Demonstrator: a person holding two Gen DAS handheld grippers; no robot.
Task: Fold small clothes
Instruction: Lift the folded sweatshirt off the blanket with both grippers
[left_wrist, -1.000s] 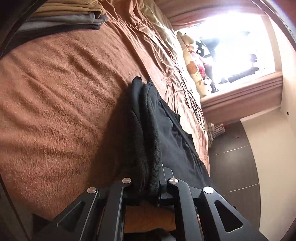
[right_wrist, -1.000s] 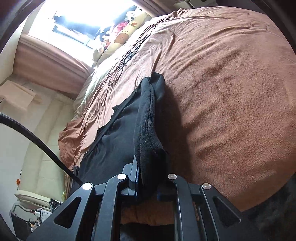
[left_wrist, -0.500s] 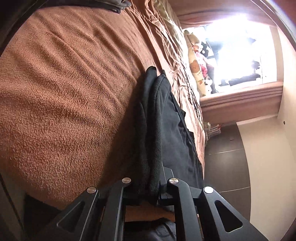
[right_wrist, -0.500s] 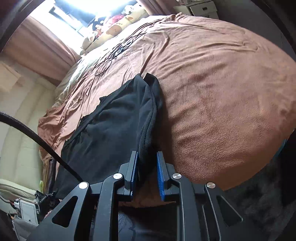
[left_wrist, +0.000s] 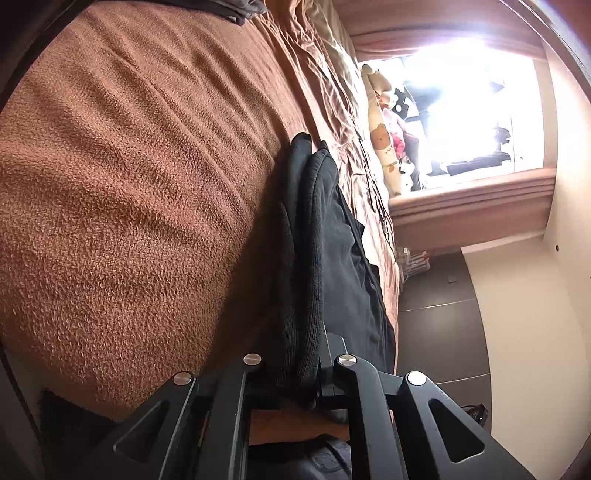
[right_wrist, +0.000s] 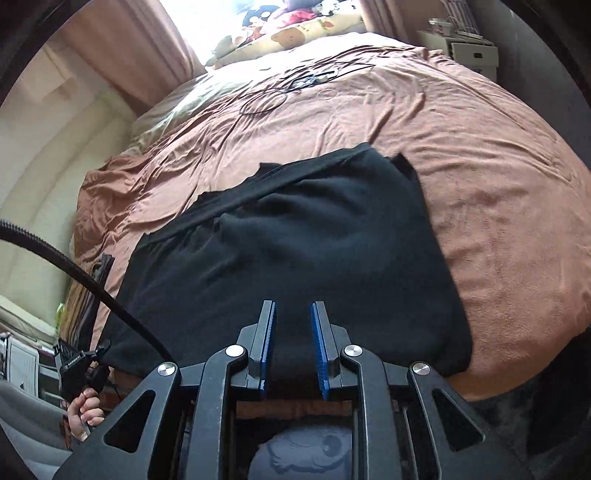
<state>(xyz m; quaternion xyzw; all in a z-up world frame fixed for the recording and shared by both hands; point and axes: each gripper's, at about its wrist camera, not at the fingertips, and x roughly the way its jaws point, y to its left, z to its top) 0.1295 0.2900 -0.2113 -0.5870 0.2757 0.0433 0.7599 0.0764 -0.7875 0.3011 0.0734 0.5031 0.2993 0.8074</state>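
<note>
A black knit garment (right_wrist: 314, 236) lies folded and flat on the brown blanket (right_wrist: 498, 184) of a bed. My right gripper (right_wrist: 293, 306) hovers over its near edge, open, its blue pads (right_wrist: 269, 339) apart with nothing between them. In the left wrist view the garment (left_wrist: 332, 240) appears edge-on as two stacked layers running away from me. My left gripper (left_wrist: 301, 354) is shut on that doubled edge at the near corner. At the lower left of the right wrist view a hand (right_wrist: 85, 410) grips a black handle by the garment's left corner.
Folded clothes (left_wrist: 236, 9) are stacked at the far end of the blanket (left_wrist: 129, 184). A bear-print pillow (left_wrist: 384, 147) lies by the bright window. Thin cords (right_wrist: 295, 85) sprawl on the sheet beyond the garment. A black cable (right_wrist: 55, 258) crosses the left side.
My right gripper has let go of the garment's edge, opened and turned level above it. The garment now lies flat. My left gripper keeps its grip.
</note>
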